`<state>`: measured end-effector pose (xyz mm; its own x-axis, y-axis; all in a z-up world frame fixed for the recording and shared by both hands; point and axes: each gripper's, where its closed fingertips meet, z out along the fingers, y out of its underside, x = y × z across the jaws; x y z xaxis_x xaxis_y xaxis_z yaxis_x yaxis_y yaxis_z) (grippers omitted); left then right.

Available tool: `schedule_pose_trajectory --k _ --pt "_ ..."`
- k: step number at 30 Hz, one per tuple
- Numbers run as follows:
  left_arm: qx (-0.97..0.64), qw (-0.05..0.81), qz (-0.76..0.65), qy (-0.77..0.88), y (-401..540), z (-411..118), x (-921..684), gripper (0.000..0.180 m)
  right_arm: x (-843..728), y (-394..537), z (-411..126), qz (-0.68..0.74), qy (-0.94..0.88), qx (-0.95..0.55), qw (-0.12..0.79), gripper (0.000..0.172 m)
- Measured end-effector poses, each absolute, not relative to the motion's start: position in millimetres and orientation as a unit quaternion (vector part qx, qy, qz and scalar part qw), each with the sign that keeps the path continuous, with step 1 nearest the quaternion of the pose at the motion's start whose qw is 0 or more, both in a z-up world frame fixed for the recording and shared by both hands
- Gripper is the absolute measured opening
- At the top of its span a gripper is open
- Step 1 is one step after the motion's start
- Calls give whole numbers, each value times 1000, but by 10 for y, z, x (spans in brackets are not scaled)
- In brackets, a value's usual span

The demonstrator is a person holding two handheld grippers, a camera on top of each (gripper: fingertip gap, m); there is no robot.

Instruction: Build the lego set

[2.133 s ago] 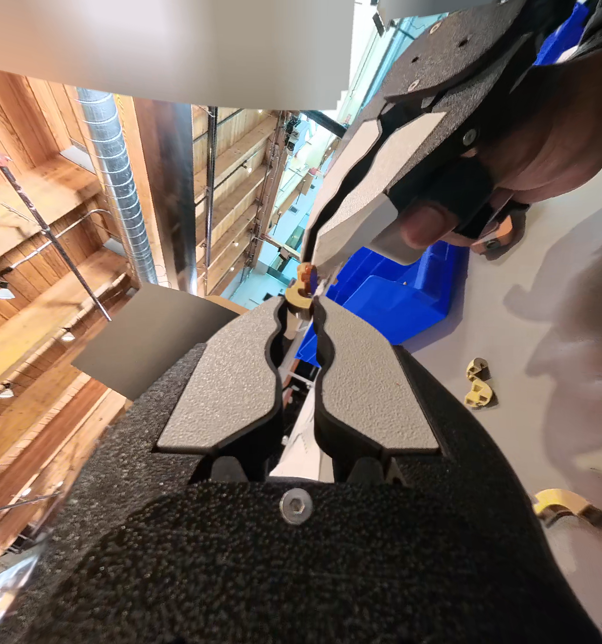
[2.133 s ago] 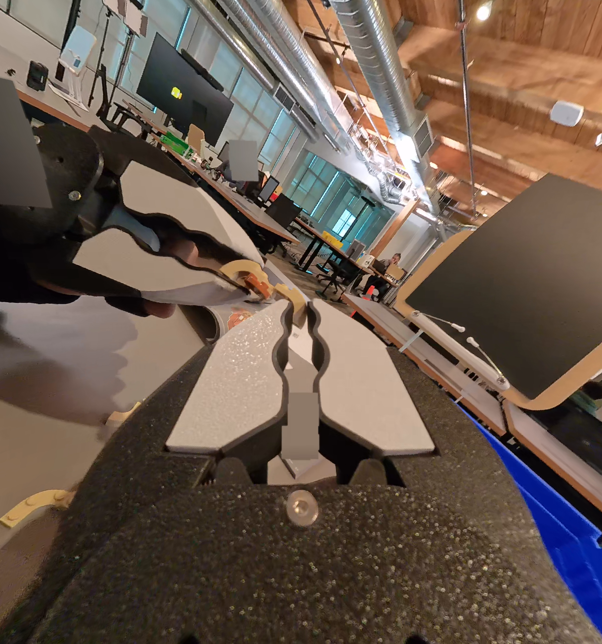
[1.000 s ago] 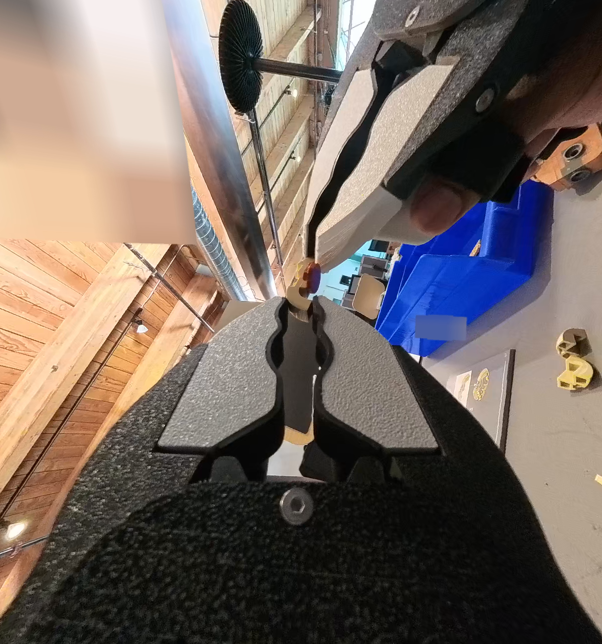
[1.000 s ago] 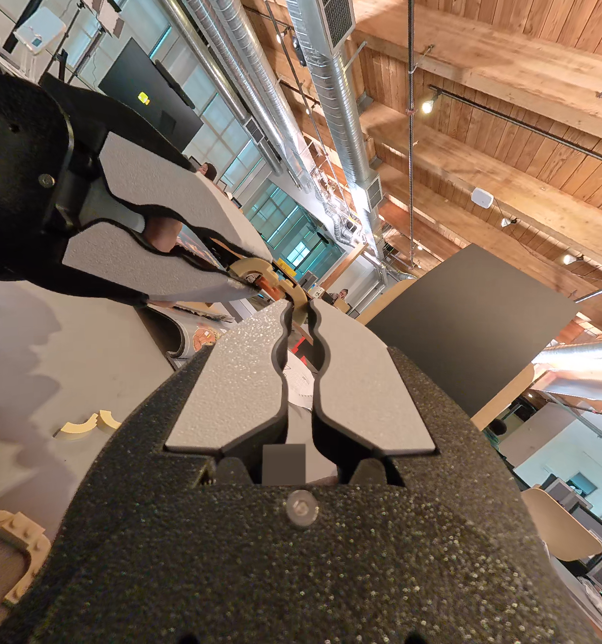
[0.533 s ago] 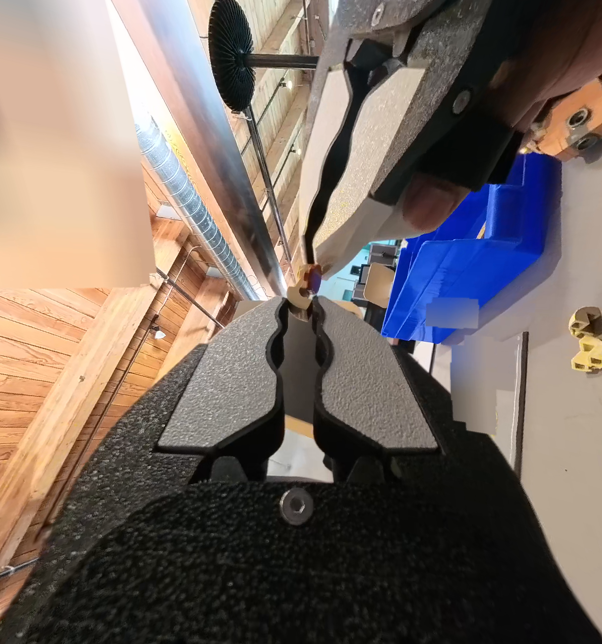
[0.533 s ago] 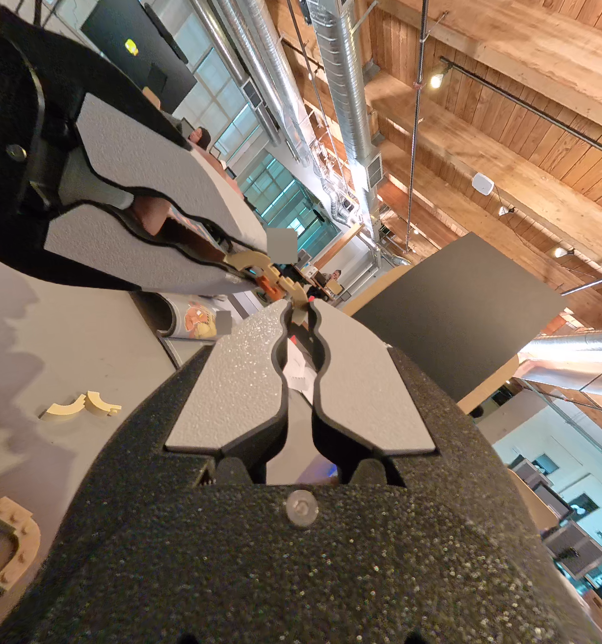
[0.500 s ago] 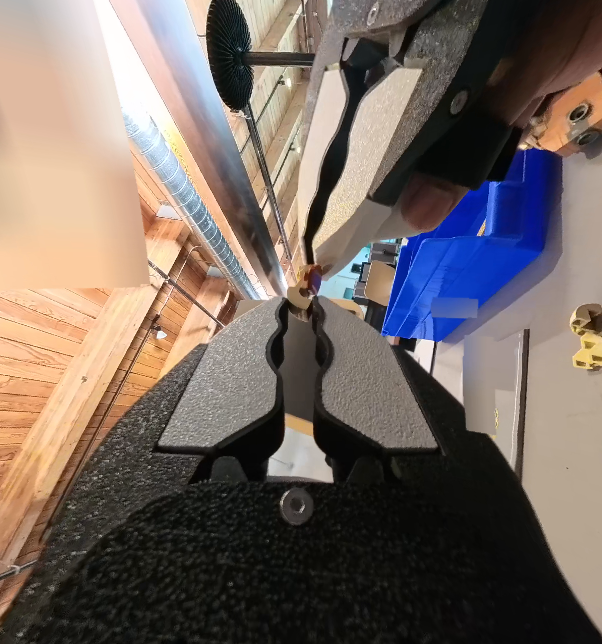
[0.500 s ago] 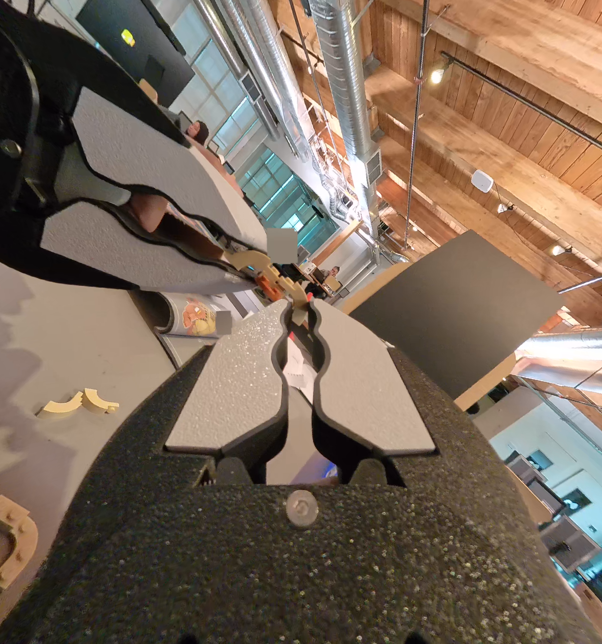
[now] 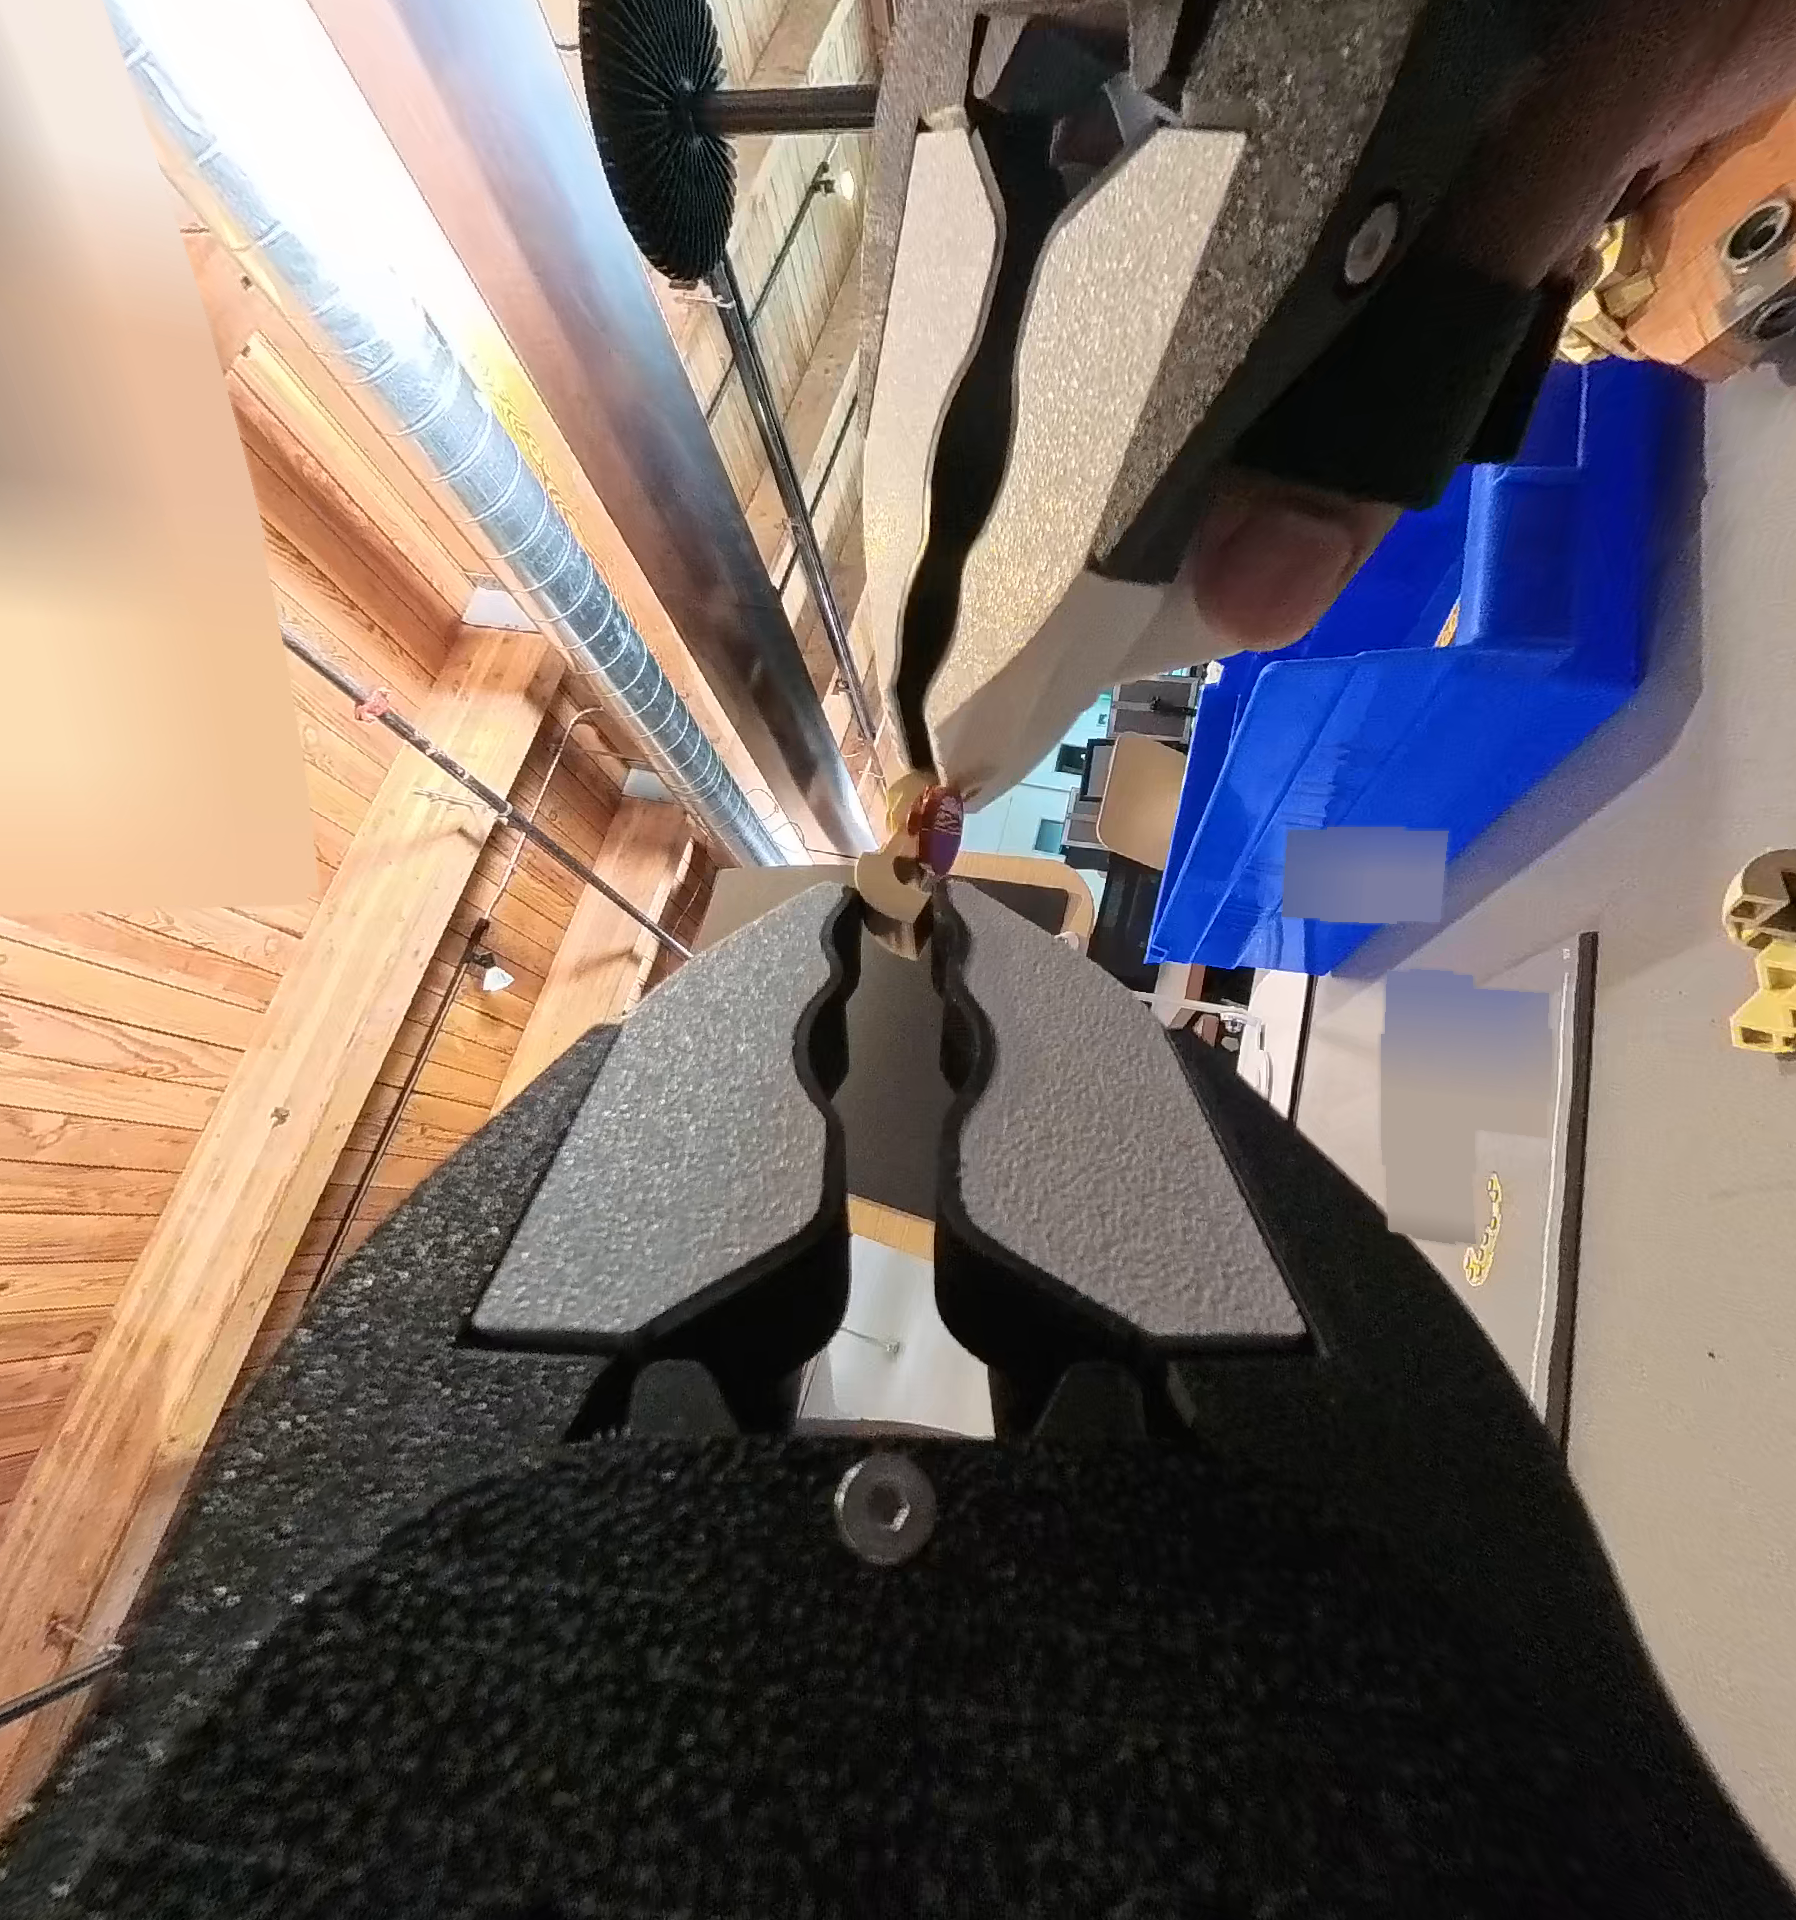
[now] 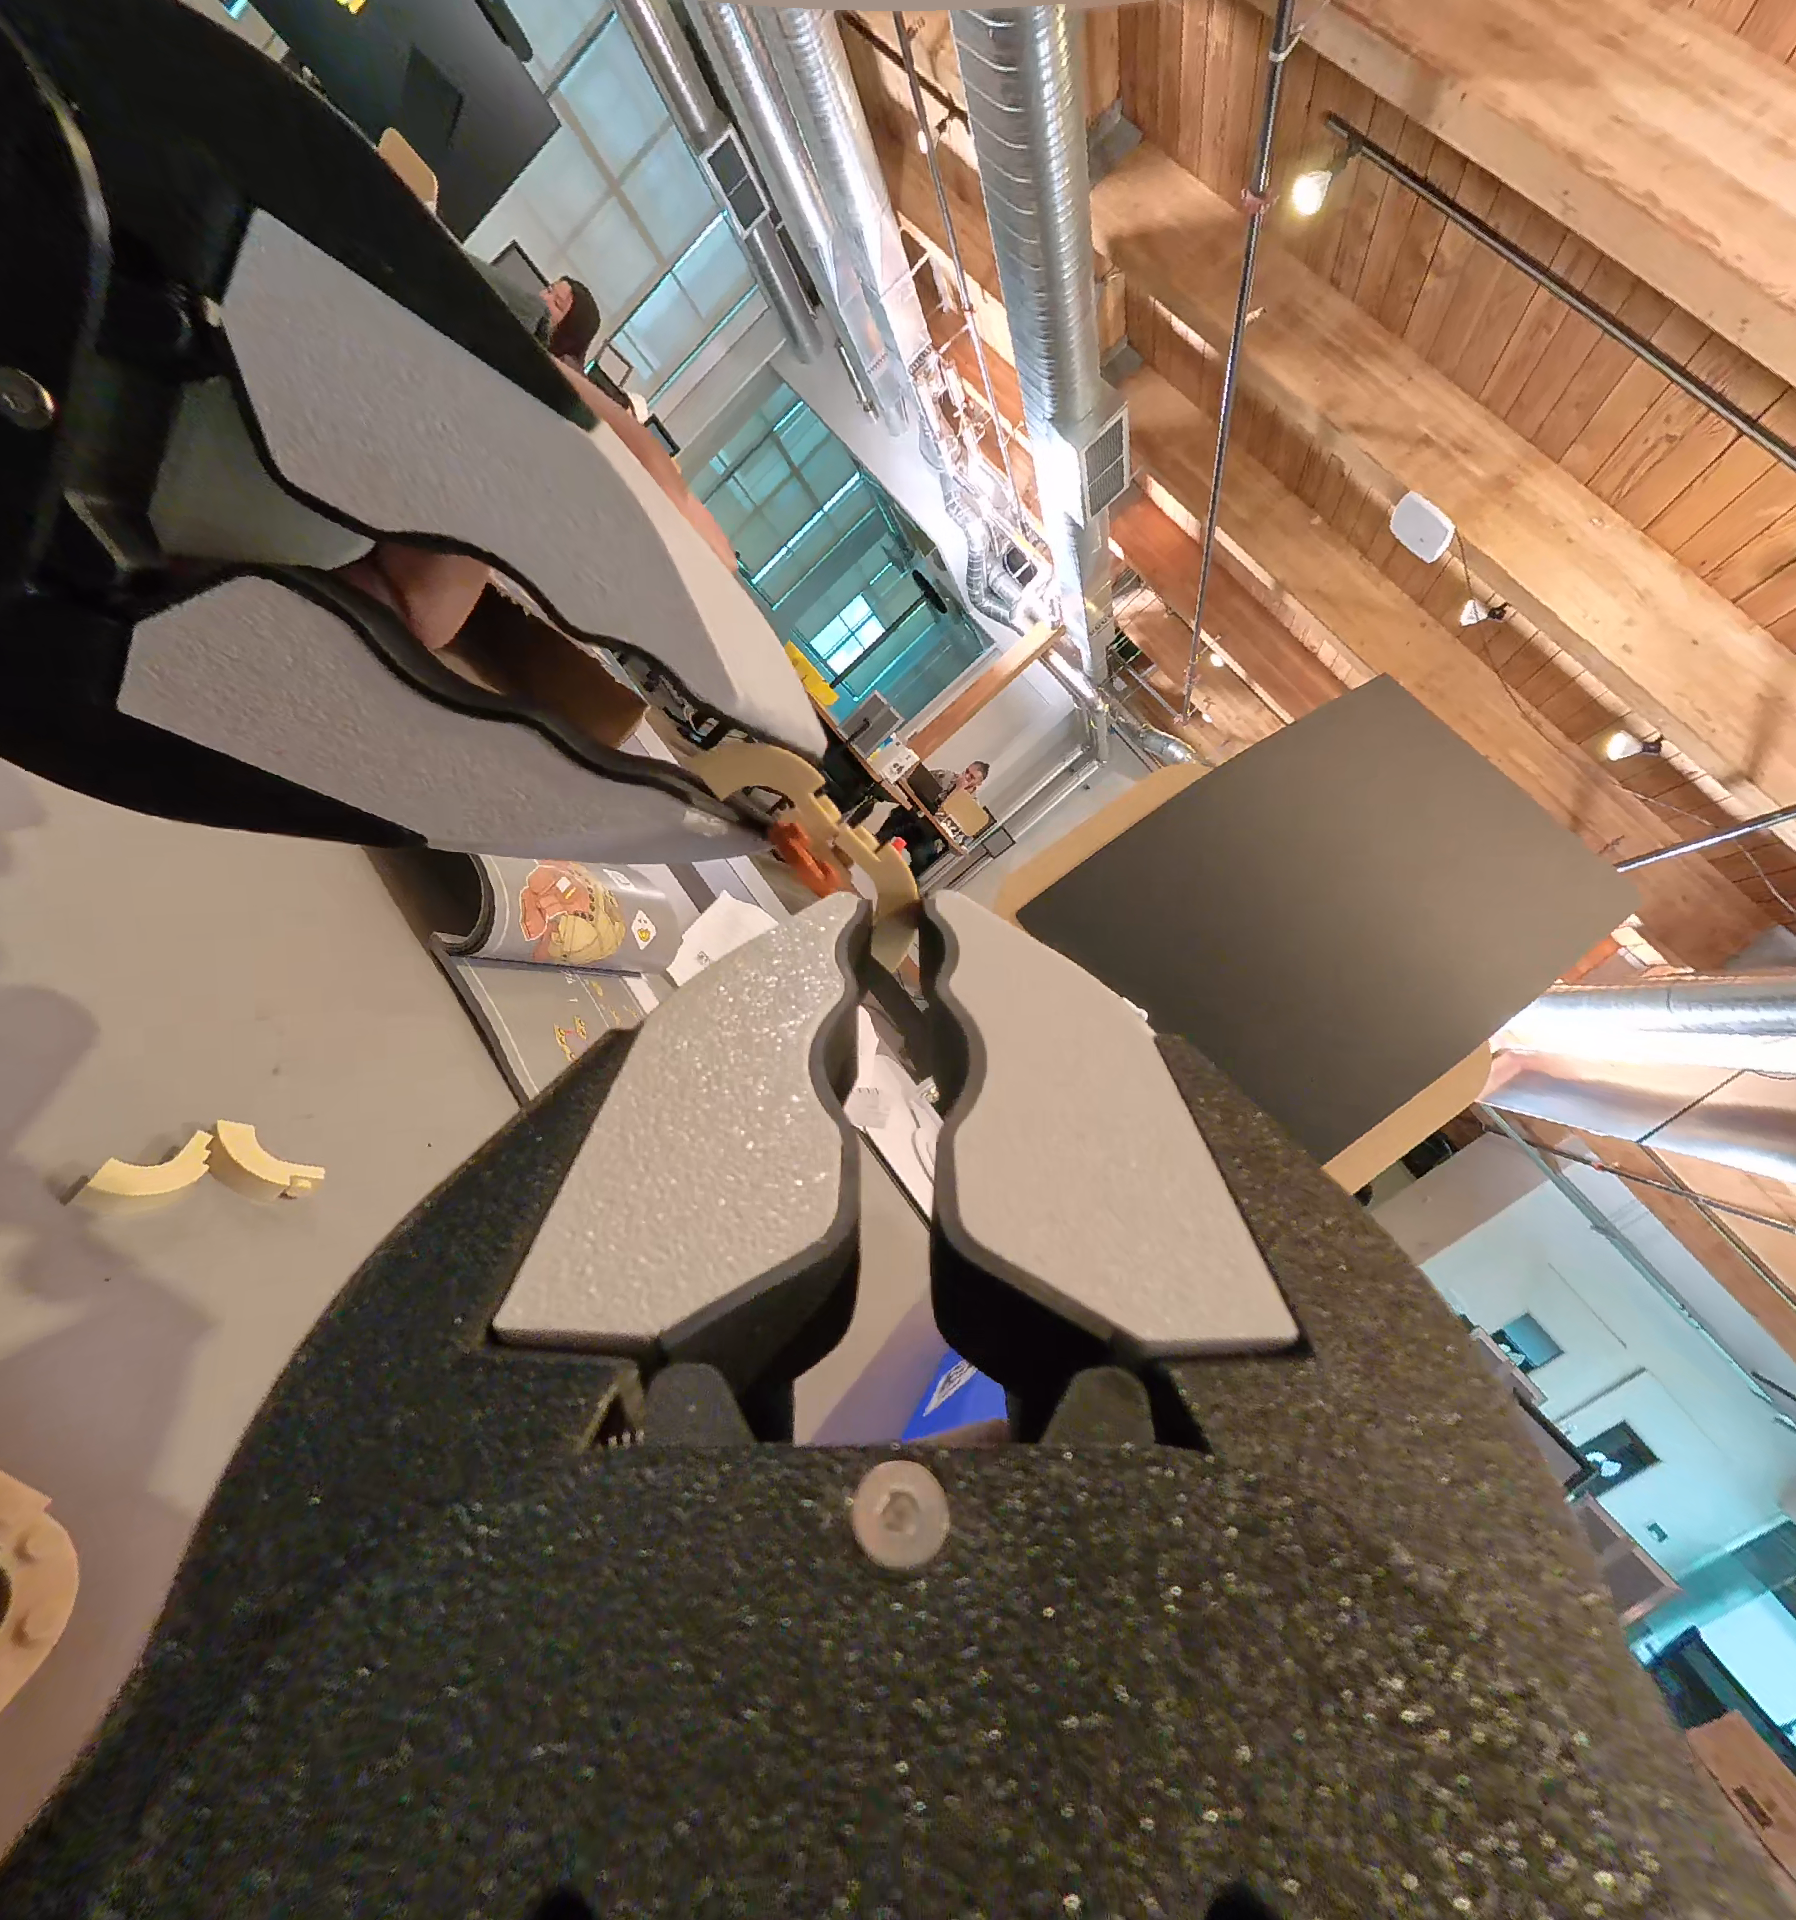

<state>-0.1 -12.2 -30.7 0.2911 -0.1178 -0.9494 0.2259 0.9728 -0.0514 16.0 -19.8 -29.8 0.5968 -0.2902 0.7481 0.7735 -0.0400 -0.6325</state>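
Right wrist view: two tongs (image 10: 892,914) (image 10: 759,805) each pinch one joined tan piece (image 10: 878,862).

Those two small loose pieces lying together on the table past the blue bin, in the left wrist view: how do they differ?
Colour: the upper piece is dull tan-brown, while the lower piece is bright yellow. Place: the upper piece lies nearer the blue bin, and the lower piece lies farther from it. Shared: both are small, rounded on one side and show hollow openings. They lie side by side on the grey table.

other tongs (image 9: 941,774) just ahead, tips touching
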Motion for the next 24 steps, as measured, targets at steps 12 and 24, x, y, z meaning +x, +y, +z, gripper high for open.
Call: schedule_pose_trajectory --k 12,24 --pt "42 804 -100 585 -107 -312 12 12 176 -185 -312 -420 -205 -602 647 8" --pt "41 806 -99 583 -97 -301 9 12 158 -184 -312 -430 -215 -597 642 9"
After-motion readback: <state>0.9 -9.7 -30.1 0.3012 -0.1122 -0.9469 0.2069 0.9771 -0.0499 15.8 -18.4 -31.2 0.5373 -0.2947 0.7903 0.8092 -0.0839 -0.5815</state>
